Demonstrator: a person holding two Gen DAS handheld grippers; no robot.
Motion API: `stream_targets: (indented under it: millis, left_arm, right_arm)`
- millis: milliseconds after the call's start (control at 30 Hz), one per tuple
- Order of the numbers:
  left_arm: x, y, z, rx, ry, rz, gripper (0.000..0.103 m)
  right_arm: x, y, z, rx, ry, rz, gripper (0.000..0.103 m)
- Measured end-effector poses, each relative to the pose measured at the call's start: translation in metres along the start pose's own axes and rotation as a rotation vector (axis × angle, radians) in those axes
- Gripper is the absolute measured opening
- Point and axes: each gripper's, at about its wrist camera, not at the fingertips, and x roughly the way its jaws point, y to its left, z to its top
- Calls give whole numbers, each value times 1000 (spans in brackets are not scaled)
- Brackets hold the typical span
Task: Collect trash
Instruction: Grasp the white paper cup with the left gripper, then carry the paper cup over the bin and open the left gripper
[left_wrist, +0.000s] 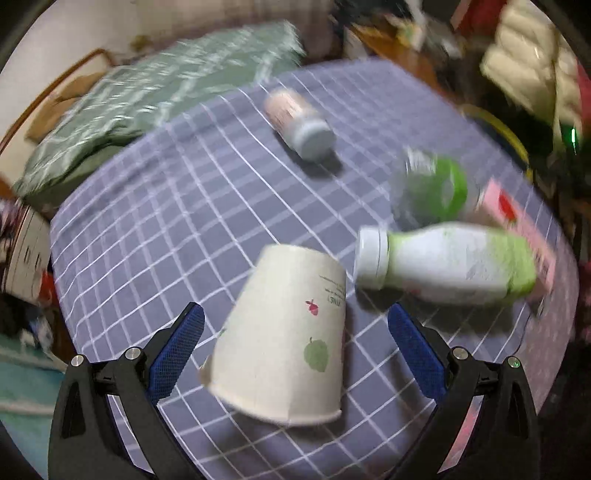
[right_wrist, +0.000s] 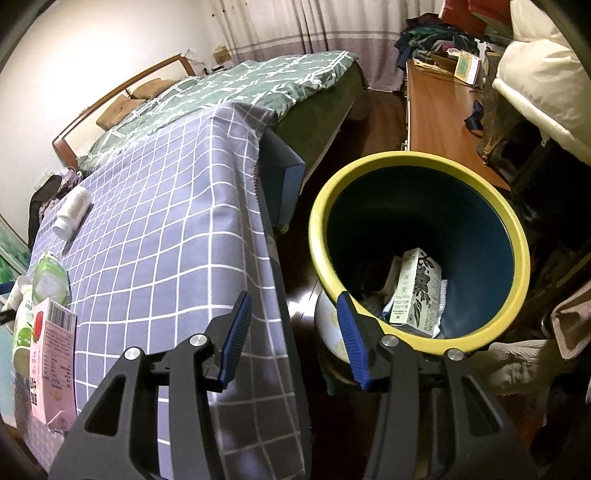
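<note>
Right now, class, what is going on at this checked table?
A person is clearing trash with two handheld grippers. The left gripper is open around an upturned paper cup, not yet gripping. The right gripper hangs open and empty by the yellow-rimmed bin, which already holds a carton.

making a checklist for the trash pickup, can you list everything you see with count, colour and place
paper cup: 1, white with fruit print, on its side on the cloth, between the left gripper's open fingers
bottles: 3, lying on the cloth; green-white, clear with green label, pale with white cap
carton: 1, pink, on the cloth by the bottles
bin: 1, dark with yellow rim, on the floor beside the table, cartons inside
checked cloth: 1, grey-blue
bed: 1, green cover, behind
left gripper: open
right gripper: open, empty
</note>
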Motion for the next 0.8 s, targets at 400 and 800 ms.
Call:
stream_targets:
  millis: [400,800]
  left_arm:
    - [31,-2,9,73,133,-6,69]
    - [4,-6,1,-11,87,90,63]
  right_arm:
    - [3,7,5,-9,15,2,46]
    - [-10,1,-3,-9,-11,9,46]
